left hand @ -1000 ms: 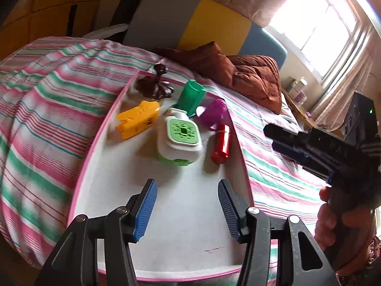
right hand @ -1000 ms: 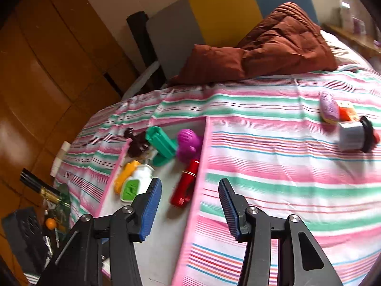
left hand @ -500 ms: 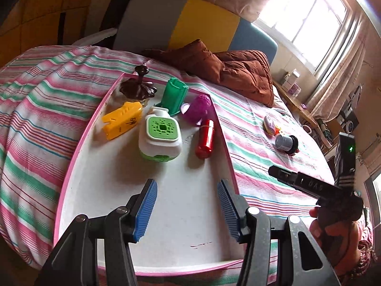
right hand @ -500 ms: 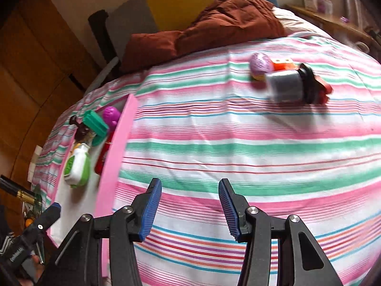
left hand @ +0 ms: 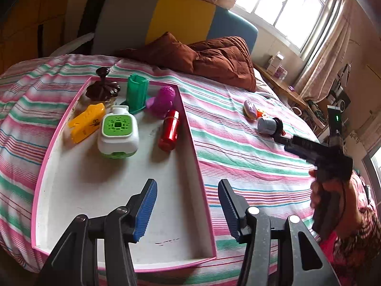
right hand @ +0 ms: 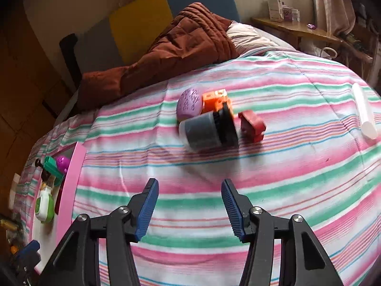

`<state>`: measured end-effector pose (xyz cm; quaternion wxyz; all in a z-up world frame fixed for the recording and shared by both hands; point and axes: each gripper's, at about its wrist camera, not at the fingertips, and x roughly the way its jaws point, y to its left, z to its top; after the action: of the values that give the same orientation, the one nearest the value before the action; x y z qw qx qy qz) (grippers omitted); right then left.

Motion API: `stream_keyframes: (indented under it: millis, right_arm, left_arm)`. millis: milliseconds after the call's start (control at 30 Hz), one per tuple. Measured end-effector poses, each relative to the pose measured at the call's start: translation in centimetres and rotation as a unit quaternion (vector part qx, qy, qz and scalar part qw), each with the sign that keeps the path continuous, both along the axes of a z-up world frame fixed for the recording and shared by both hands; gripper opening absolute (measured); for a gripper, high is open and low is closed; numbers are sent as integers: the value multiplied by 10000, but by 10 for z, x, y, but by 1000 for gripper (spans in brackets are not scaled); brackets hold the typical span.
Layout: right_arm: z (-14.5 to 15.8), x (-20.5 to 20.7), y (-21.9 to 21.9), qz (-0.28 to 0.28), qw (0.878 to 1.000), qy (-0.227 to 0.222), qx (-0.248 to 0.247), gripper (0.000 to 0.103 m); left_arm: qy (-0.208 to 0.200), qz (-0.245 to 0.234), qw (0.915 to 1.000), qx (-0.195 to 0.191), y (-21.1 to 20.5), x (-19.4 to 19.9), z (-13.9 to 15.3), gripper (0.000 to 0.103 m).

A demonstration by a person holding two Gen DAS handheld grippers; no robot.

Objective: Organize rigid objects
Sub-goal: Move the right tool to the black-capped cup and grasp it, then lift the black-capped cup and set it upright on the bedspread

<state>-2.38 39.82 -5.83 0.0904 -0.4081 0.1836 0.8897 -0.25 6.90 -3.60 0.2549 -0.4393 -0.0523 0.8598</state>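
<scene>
Six things sit at the far end of my pink-rimmed tray [left hand: 190, 143] on the striped bedspread [left hand: 238, 157]: a brown ornament [left hand: 102, 88] in the far left corner, a green cup [left hand: 137, 90] and a purple toy [left hand: 164, 99] along the far edge, a yellow block [left hand: 87, 121] by the left rim, a white-and-green box [left hand: 117, 131] in the middle and a red tube [left hand: 169, 130] near the right rim. My left gripper [left hand: 187, 211] hangs over the tray's bare near end, its blue pads apart with nothing between them. Off the tray, toward the bed's right side, a small cluster lies on the bedspread: a grey jar [right hand: 202, 131] on its side with a black lid, a purple oval [right hand: 189, 104] touching it behind, an orange block [right hand: 215, 100] just beside that, and a red piece [right hand: 253, 125] close to the lid. A white cylinder [right hand: 364, 112] lies well apart at the right edge of the bed. My right gripper [right hand: 189, 211] points down at the bedspread short of the cluster; its jaws are opening, about half wide, and empty. From the left camera I see the hand [left hand: 331, 195] carrying it, its tip near the jar. A brown quilt [right hand: 171, 54] is bunched at the head of the bed
</scene>
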Motion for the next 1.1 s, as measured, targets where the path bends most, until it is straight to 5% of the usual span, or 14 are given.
stream_keyframes:
  millis: [233, 333, 367, 467, 633, 733, 933, 1100]
  right_arm:
    - [7, -53, 33, -296, 9995, -30, 132, 57]
    - [2, -65, 44, -314, 9994, -113, -95, 40]
    - [-1, -66, 48, -308, 9992, -120, -233, 29]
    - [-8, -60, 62, -456, 9943, 4, -966, 23]
    - [-30, -26, 83, -1046, 9628, 257, -2477, 21]
    - [-38, -1, 87, -1275, 9495, 395, -2838, 21]
    - [-50, 36, 95, -1659, 9417, 326, -2908, 21]
    - [-42, 48, 95, -1474, 9667, 173, -2086, 21]
  left_arm:
    - [54, -117, 9998, -127, 11, 6, 5, 54]
    - [73, -119, 9997, -181, 12, 7, 6, 54]
    - [66, -116, 9997, -203, 12, 7, 6, 54]
    - [43, -97, 9997, -209, 12, 6, 5, 54]
    - [35, -148, 9997, -189, 17, 7, 6, 54]
    - [81, -231, 9995, -192, 22, 10, 9, 54]
    - [97, -359, 9992, -171, 32, 13, 12, 54]
    - [87, -474, 9987, -183, 41, 16, 13, 54]
